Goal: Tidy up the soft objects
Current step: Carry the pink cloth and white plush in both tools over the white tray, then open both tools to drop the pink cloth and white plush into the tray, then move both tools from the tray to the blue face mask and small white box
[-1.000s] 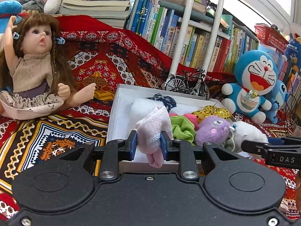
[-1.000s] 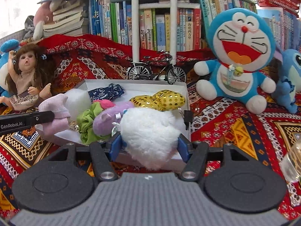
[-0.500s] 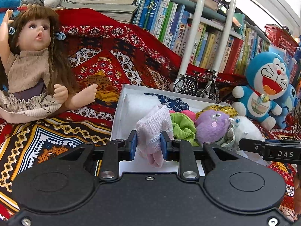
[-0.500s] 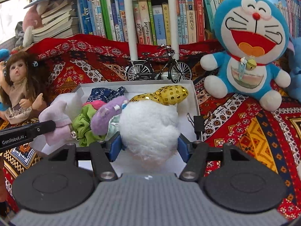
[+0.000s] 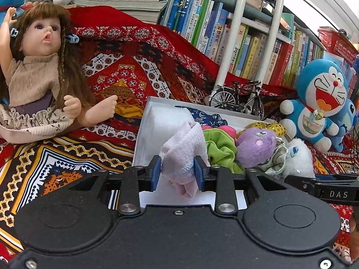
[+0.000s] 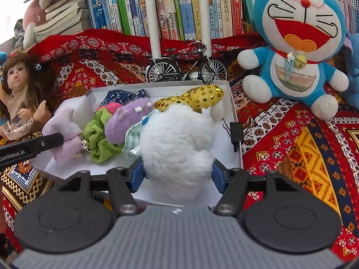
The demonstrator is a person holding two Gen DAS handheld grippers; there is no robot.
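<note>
Left wrist view: the left gripper [image 5: 177,171] pinches a pink cloth [image 5: 184,154] over the white box's [image 5: 143,134] near edge, its jaws having just eased apart slightly. Right gripper [image 6: 177,177] clamps a white fluffy toy [image 6: 177,141] above the same box, beside the green scrunchie [image 6: 98,139].

"DAS": right gripper [image 5: 336,194] side | "GenRobot.AI": left gripper [image 6: 29,149] side | Chinese titles: book spines [image 6: 186,11]

white box [image 6: 233,112] packed with soft items, bare floor only at its near edge, toy bicycle [image 6: 186,69] behind
</note>
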